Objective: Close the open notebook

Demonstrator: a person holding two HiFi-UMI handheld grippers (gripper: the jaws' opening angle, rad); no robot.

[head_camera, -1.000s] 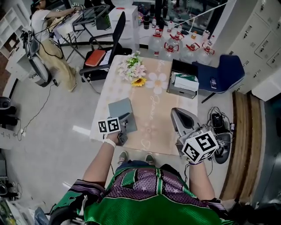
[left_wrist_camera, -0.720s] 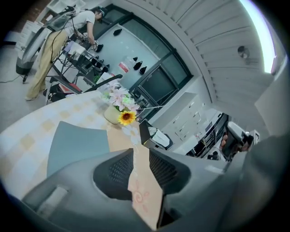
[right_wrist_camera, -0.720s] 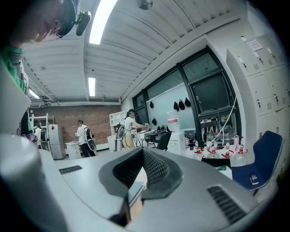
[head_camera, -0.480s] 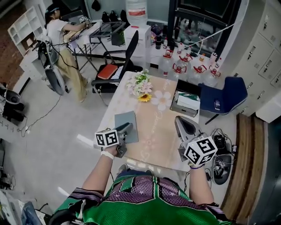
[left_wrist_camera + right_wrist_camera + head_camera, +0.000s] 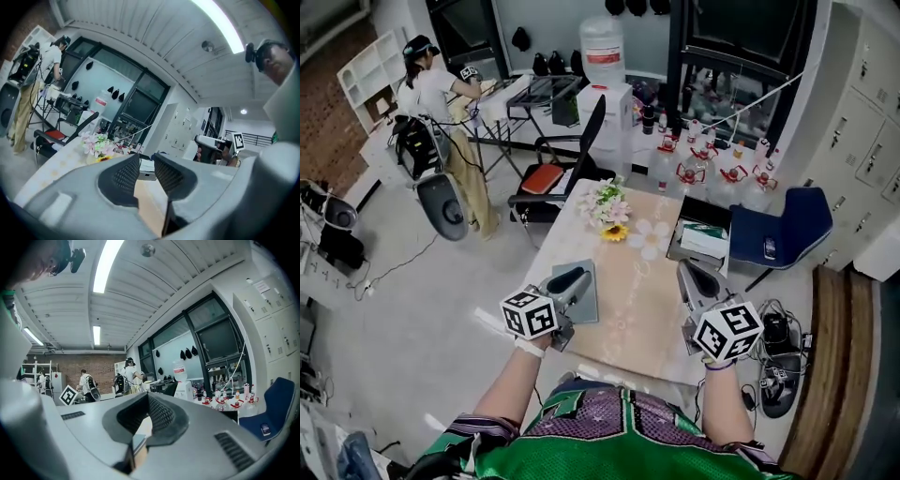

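The grey notebook (image 5: 587,306) lies closed and flat on the left part of the flower-print table (image 5: 642,300). My left gripper (image 5: 578,275) hovers above it, pointing away from me, its jaws a little apart with nothing between them. In the left gripper view the left gripper (image 5: 146,158) shows only the tan table top through its gap. My right gripper (image 5: 686,268) is held over the table's right side, away from the notebook. In the right gripper view the tips of the right gripper (image 5: 147,396) meet and hold nothing.
A bunch of flowers (image 5: 607,208) stands at the table's far end, with an open box (image 5: 703,240) at the far right corner. A black chair (image 5: 551,173), a blue chair (image 5: 780,230) and water bottles (image 5: 694,159) stand beyond. A person (image 5: 441,103) works at the back left.
My left gripper has risen off the notebook and rolled. The right gripper has lifted a little. The notebook lies as before.
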